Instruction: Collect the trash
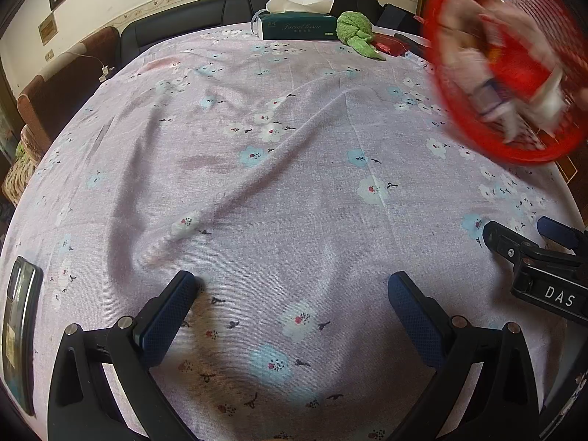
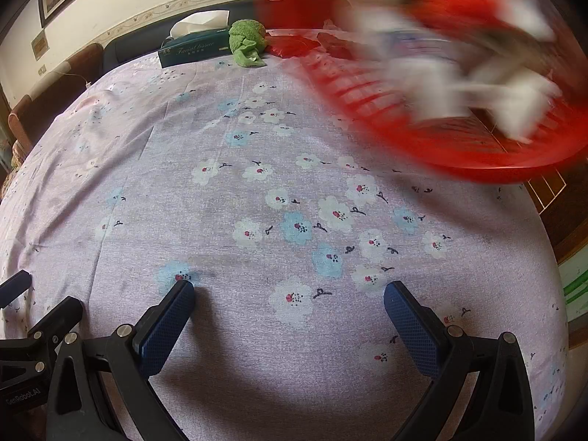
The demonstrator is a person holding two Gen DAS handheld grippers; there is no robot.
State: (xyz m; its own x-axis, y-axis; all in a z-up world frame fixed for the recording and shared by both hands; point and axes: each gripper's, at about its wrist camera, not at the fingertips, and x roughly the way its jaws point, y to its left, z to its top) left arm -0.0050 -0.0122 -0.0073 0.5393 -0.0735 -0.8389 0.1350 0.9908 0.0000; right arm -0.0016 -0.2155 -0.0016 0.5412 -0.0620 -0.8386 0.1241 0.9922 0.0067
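Note:
A red plastic basket (image 1: 455, 125) is tilted in the air at the upper right, blurred by motion, with white wrappers and paper trash (image 1: 477, 73) inside. It fills the upper right of the right wrist view (image 2: 459, 161) too, with the blurred trash (image 2: 441, 84). Neither gripper holds it. My left gripper (image 1: 292, 286) is open and empty above the flowered pink tablecloth (image 1: 257, 183). My right gripper (image 2: 290, 294) is open and empty above the cloth (image 2: 183, 202). It also shows at the right edge of the left wrist view (image 1: 525, 231).
A dark green tissue box (image 1: 297, 24) and a green towel (image 1: 358, 31) sit at the table's far edge, with a red packet (image 1: 386, 42) beside them. A phone (image 1: 18, 330) lies at the left edge. A dark sofa (image 1: 176, 22) stands behind the table.

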